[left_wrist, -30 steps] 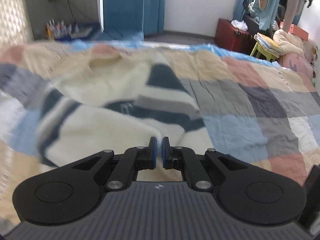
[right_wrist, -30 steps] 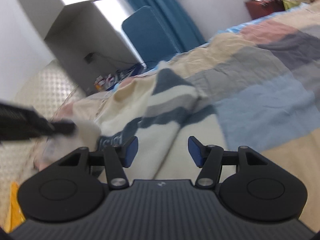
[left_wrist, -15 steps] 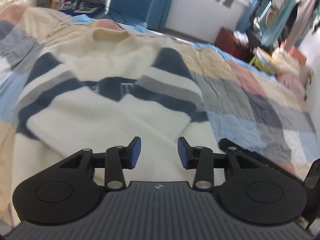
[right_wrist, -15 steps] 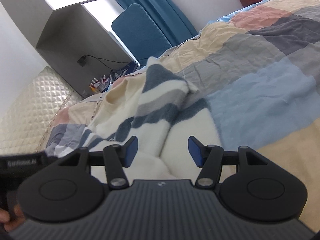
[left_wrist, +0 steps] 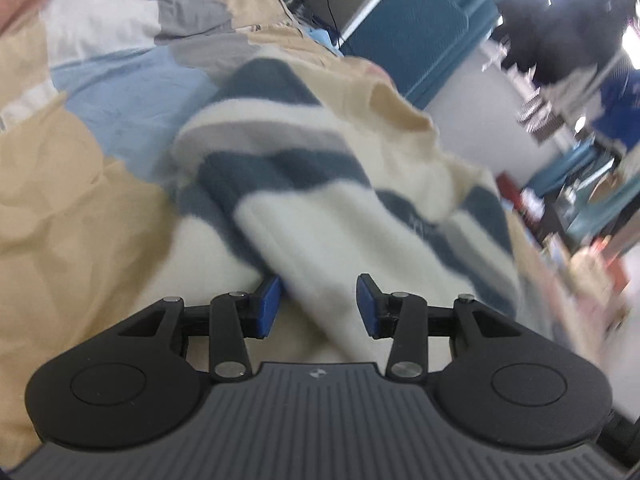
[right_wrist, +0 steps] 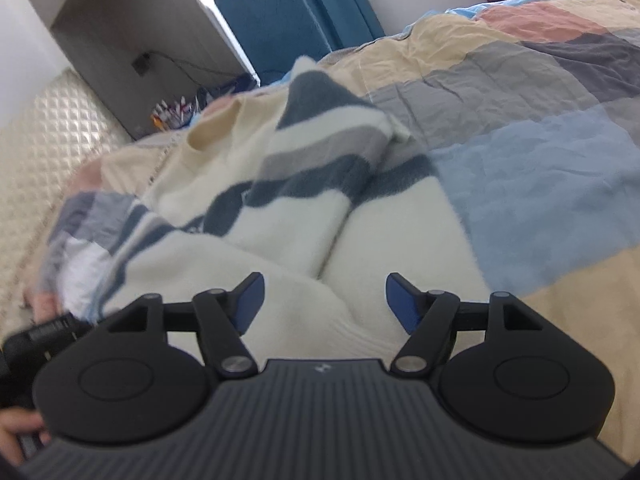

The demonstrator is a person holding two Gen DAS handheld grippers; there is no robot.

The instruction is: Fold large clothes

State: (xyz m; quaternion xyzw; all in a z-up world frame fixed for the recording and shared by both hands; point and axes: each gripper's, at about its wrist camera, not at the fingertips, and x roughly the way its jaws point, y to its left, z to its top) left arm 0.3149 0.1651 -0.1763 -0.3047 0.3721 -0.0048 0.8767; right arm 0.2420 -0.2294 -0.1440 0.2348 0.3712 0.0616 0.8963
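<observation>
Striped sweater on patchwork quilt, sleeves folded inward, 12 o'clock of both tools. Left gripper spread, empty; right gripper just widened, empty. Risk: one-layer pinch at hem drags fleece, undoes sleeve fold; quilt snag poss.

Cream and navy stripes on a pastel patchwork bed

Your sweater is fuzzy cream-white, crossed by broad navy bands with a grey band between them, and its neckline is a warmer beige. Under it you see the bedspread, a patchwork of pale blue, sand yellow, grey, dark slate and salmon pink squares. Your left gripper and right gripper are matte black with bright blue pads. Behind the bed you have a teal-blue chair, a white wall and a cream quilted headboard in a diamond pattern.
</observation>
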